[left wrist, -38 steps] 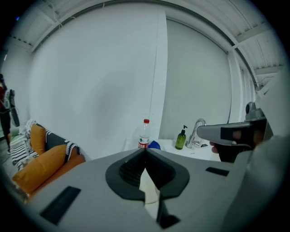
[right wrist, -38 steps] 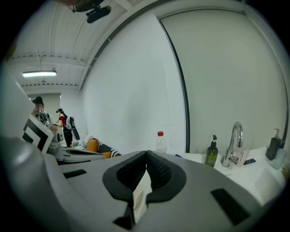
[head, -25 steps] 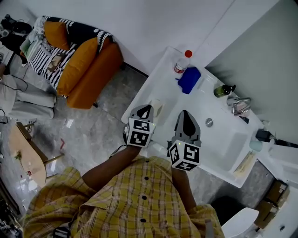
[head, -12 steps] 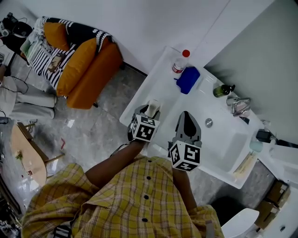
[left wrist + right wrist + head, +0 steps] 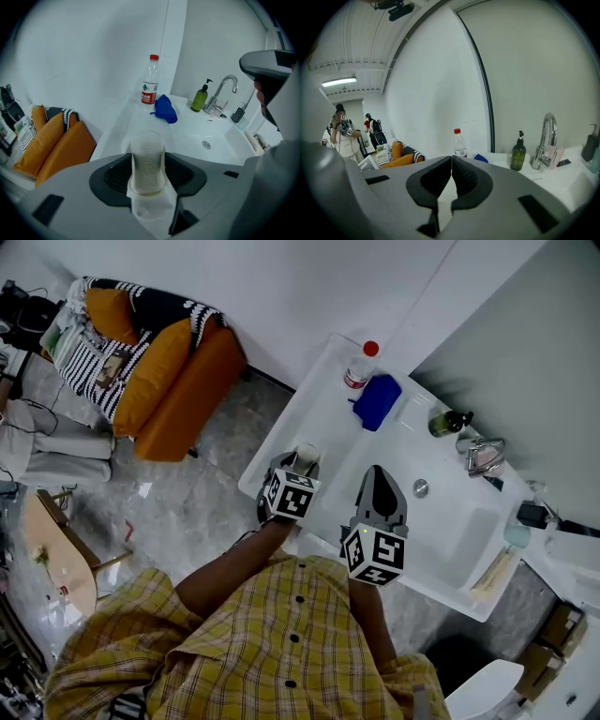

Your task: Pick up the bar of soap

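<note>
Two grippers: left gripper [image 5: 300,458] just opening wide around one bar of soap [image 5: 148,159]; right gripper [image 5: 379,476] closed, empty.

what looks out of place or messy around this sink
Nothing is spilled or broken. The blue cloth lies crumpled on the counter beside the water bottle, the one untidy spot. The bar of soap sits straight between the left gripper's jaws, which have just been opening and do not clamp it.

White sink counter [image 5: 322,416].
At nine o'clock, bar of soap [image 5: 307,455]; at eleven, bottle [image 5: 357,368] and blue cloth [image 5: 377,399]; at two, pump bottle [image 5: 446,422].
</note>
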Available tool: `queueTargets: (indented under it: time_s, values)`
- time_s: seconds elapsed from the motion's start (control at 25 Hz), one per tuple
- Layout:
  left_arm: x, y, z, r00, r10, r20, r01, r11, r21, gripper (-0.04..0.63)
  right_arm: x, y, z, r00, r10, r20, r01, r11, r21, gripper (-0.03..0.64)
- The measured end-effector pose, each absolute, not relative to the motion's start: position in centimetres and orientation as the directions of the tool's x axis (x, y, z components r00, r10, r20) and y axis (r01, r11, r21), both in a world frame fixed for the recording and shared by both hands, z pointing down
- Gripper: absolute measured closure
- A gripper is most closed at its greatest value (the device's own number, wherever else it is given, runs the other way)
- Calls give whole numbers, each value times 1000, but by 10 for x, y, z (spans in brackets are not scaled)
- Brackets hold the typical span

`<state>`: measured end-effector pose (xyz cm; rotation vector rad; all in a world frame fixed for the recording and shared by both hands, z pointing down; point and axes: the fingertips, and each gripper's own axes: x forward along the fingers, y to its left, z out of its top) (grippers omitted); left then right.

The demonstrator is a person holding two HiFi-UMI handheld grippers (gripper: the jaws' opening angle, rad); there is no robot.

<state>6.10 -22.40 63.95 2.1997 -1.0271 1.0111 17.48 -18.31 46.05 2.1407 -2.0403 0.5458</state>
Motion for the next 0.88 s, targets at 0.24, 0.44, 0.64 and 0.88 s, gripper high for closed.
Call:
queueTargets:
  time_s: [0.24,0.44,0.64,0.88]
  values:
    - [64,-229,648,414,-413,811,-808,-577,119,388,182,-187,465,20,-935,353,-985,-80,-156,597]
    - [64,-231,655,390,-412,824,-815,-571,100,388,192,-191,467,31,-935,352,-981,-95,-168,597]
    - [64,-233,659,371,-423,827,-815,-575,72,388,197,-194,476,31,-930,366,-978,-104,-183,597]
    - [65,-235,661,357,-419,835,-818,-572,64,390,204,-197,484,30,-925,378,-973,-113,-200,597]
